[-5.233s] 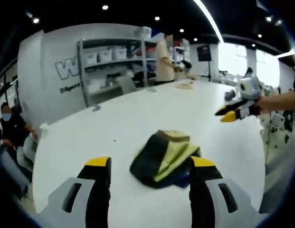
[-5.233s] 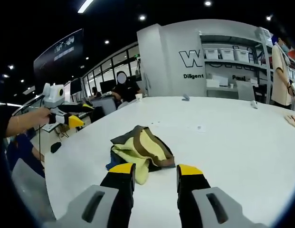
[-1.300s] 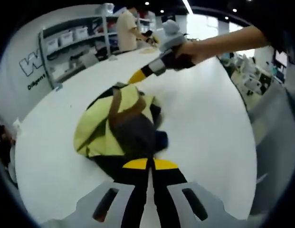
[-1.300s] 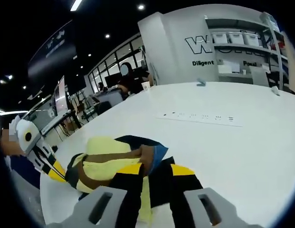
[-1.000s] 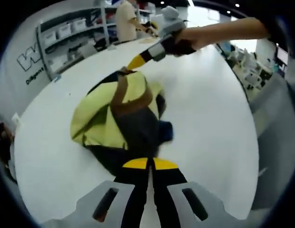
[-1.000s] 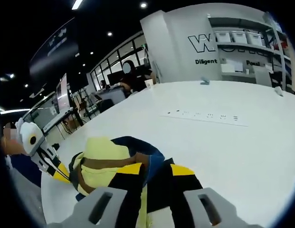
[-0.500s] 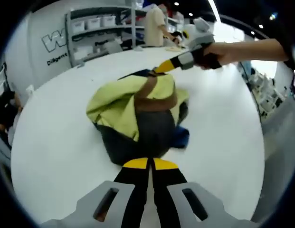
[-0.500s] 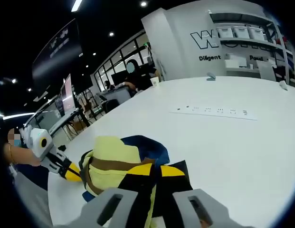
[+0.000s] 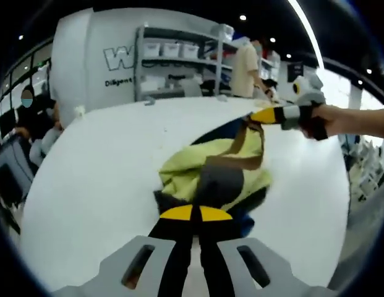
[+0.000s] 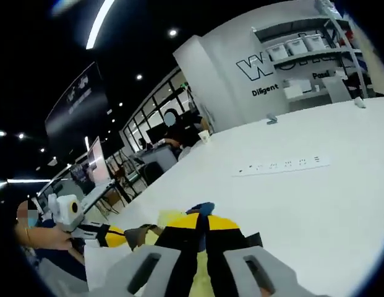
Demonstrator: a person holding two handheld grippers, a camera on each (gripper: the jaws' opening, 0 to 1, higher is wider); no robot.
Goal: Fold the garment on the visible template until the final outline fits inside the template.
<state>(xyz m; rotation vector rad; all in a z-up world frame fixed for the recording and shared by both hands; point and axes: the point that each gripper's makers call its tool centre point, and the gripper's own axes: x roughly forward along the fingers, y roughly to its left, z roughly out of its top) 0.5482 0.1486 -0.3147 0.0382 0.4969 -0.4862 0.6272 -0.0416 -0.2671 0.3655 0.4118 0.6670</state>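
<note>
Both grippers are clenched on opposite edges of the yellow-and-dark garment [image 9: 219, 170], the left gripper [image 9: 195, 213] near, the right gripper [image 9: 266, 115] far, apparently lifting it off the white table [image 9: 99, 179] to spread it for folding.

A crumpled garment [image 9: 213, 176] of yellow-green, dark grey, brown and blue fabric, bunched in the middle of the white desk [image 9: 99, 185], its far edge lifted above the desk surface.
</note>
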